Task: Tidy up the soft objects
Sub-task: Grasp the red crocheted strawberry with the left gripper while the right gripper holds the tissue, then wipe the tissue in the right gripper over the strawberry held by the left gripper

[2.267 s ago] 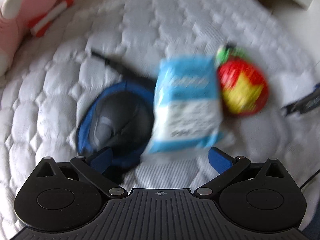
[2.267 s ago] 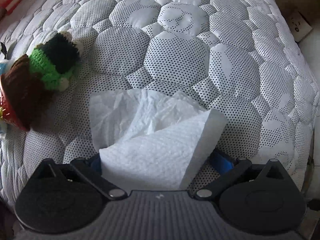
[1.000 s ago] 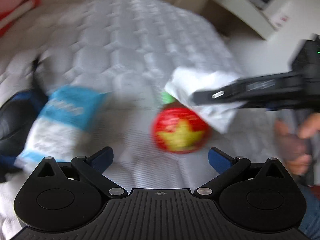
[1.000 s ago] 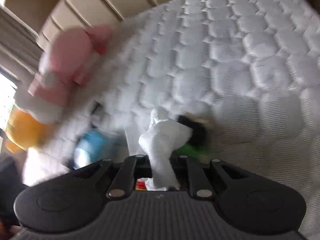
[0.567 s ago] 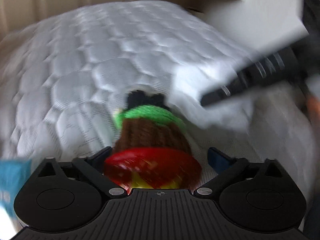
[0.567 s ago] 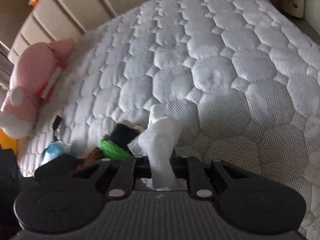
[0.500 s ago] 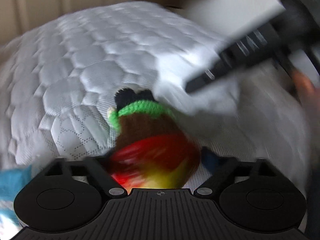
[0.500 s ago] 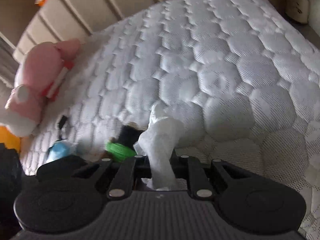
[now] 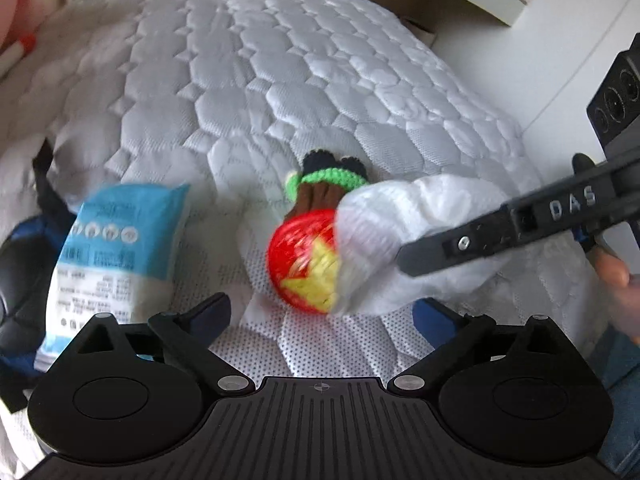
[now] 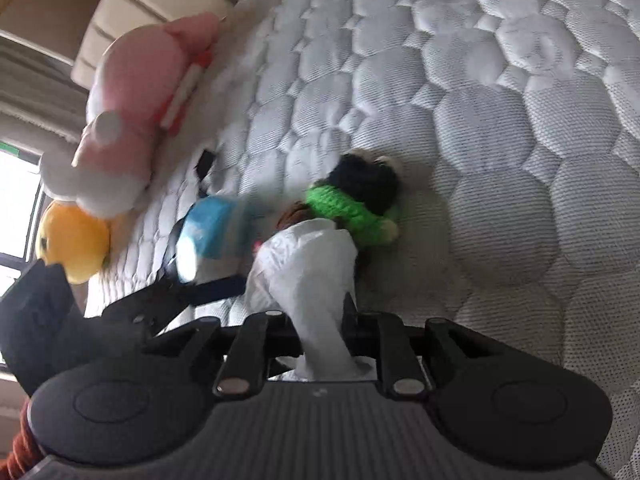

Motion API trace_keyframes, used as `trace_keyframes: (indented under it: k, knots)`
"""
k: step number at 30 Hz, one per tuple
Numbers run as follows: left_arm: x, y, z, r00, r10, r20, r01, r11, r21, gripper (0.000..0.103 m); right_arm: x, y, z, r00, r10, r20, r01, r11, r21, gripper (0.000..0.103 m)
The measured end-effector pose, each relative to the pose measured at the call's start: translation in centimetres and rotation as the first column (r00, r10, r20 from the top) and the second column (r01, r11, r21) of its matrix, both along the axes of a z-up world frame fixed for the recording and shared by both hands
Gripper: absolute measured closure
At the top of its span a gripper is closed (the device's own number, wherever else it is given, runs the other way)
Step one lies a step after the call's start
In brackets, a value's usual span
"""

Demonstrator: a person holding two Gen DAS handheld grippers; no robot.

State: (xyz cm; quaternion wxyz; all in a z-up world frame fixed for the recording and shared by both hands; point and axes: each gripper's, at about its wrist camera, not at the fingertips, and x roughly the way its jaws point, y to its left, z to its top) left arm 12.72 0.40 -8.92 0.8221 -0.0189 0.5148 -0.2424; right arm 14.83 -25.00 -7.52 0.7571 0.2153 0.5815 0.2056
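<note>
My right gripper (image 10: 320, 320) is shut on a crumpled white tissue (image 10: 308, 264). In the left wrist view that tissue (image 9: 404, 232) hangs against the right side of a crochet toy (image 9: 300, 260) with a red ball, yellow star, brown body, green band and black top. The toy (image 10: 348, 212) lies on the quilted white mattress (image 9: 280, 80). My left gripper (image 9: 322, 314) is open just short of the toy, with nothing between its fingers. A blue and white packet (image 9: 112, 248) lies to the toy's left.
A dark blue and black pouch (image 9: 16, 280) lies under the packet's left edge. A pink plush (image 10: 140, 92) and a yellow plush (image 10: 72, 240) sit near the headboard. A person's hand (image 9: 616, 280) holds the right gripper. The mattress edge and white floor are on the right.
My right gripper shut on the tissue, lifted it off the mattress and brought it against the crochet toy. My left gripper swung from the packet to the toy, then drew back a little.
</note>
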Motion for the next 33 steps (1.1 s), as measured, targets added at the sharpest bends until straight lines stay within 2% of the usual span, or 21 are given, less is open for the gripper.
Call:
trace_keyframes:
  k: [1,3,5,8,11,14,16,19,22,24,25,27,29,30,31,33]
  knots:
    - [0.5,-0.2,-0.1,1.0,0.015,-0.001,-0.015,1.0,0.005,0.003,0.0,0.3,0.3,0.999,0.01,0.036,-0.009,0.999,-0.046,0.081]
    - [1.2,0.3,-0.2,0.998,0.061,-0.022,-0.062,0.998,-0.026,0.002,-0.1,0.7,1.3,0.994,0.013,0.106,-0.004,0.997,-0.079,0.082]
    - [1.9,1.1,-0.5,0.992,0.105,-0.067,-0.111,0.99,-0.083,0.002,-0.2,0.5,2.7,0.982,-0.02,0.187,0.032,0.998,-0.062,0.088]
    - [2.8,1.2,-1.2,0.984,0.144,-0.108,-0.158,0.978,-0.136,0.001,0.6,-0.2,4.4,0.959,-0.081,0.272,0.079,0.997,0.018,0.088]
    - [3.2,0.8,-1.7,0.983,0.149,-0.111,-0.166,0.973,-0.162,0.0,3.4,0.1,2.3,0.975,-0.092,0.204,0.082,0.995,0.057,0.089]
    - [3.4,0.3,-2.0,0.984,0.144,-0.102,-0.161,0.971,-0.176,0.0,4.6,0.4,-0.4,0.986,-0.097,0.139,0.105,0.993,-0.052,0.088]
    - [3.4,-0.1,-2.2,0.985,0.144,-0.091,-0.158,0.973,-0.17,0.0,4.8,0.1,-0.9,0.985,-0.09,0.147,0.119,0.973,-0.197,0.088]
    - [3.6,-1.4,-2.6,0.988,0.142,-0.052,-0.148,0.981,-0.126,0.0,4.9,-1.4,-1.6,0.982,-0.138,0.131,0.169,0.951,-0.259,0.088]
    - [3.6,-3.1,-3.0,0.992,0.122,0.023,-0.12,0.991,-0.06,0.0,4.4,-2.8,-0.9,0.97,-0.212,0.122,0.232,0.956,-0.182,0.088]
    - [2.8,-4.0,-2.8,0.989,0.085,0.123,-0.085,0.996,-0.012,0.0,3.6,-3.3,0.3,0.961,-0.233,0.149,0.254,0.957,-0.141,0.089]
    - [2.1,-4.4,-2.6,0.979,0.061,0.193,-0.067,0.998,0.022,0.005,3.2,-3.4,1.0,0.956,-0.239,0.169,0.261,0.958,-0.122,0.089]
    - [0.9,-5.3,-2.1,0.951,-0.035,0.308,-0.007,0.991,0.134,0.023,2.3,-3.7,2.3,0.947,-0.248,0.206,0.269,0.96,-0.081,0.088]
    - [0.0,-5.9,-1.8,0.92,-0.141,0.366,0.058,0.972,0.228,0.025,1.6,-4.1,3.2,0.936,-0.27,0.227,0.286,0.957,-0.043,0.088]
    - [-0.6,-6.2,-1.7,0.893,-0.201,0.404,0.084,0.954,0.289,0.025,1.3,-4.3,3.6,0.93,-0.281,0.238,0.295,0.955,-0.027,0.088]
    - [-1.2,-6.6,-1.6,0.851,-0.268,0.452,0.097,0.926,0.366,0.025,1.0,-4.5,3.9,0.924,-0.291,0.249,0.303,0.953,-0.011,0.088]
    - [-2.8,-7.4,-1.7,0.734,-0.419,0.534,0.094,0.842,0.532,0.025,0.6,-4.4,4.1,0.922,-0.281,0.266,0.291,0.957,0.005,0.088]
